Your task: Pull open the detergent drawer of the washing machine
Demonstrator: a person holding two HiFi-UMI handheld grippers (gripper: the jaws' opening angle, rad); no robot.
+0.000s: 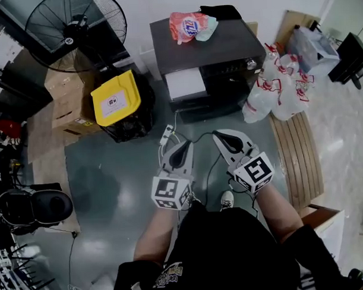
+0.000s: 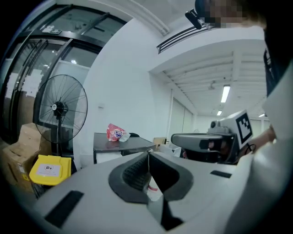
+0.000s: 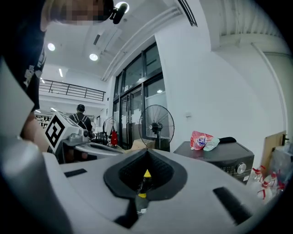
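Note:
The dark grey washing machine (image 1: 208, 54) stands at the top middle of the head view. A white drawer front (image 1: 185, 83) shows at its front left, and a knob (image 3: 241, 168) sits on its control panel. A pink detergent bag (image 1: 189, 25) lies on top. My left gripper (image 1: 183, 146) and right gripper (image 1: 224, 137) hang side by side over the floor, well short of the machine, both pointing toward it. Each is shut with nothing held. In the left gripper view the jaws (image 2: 149, 153) meet; the machine (image 2: 121, 146) is far off. In the right gripper view the tips (image 3: 146, 151) are also together.
A black bin with a yellow lid (image 1: 116, 101) and cardboard boxes (image 1: 67, 98) stand left of the machine, a floor fan (image 1: 76, 26) behind them. White plastic bags (image 1: 280, 87) and a wooden board (image 1: 297, 149) lie to the right. A power strip (image 1: 166, 135) and cables cross the floor.

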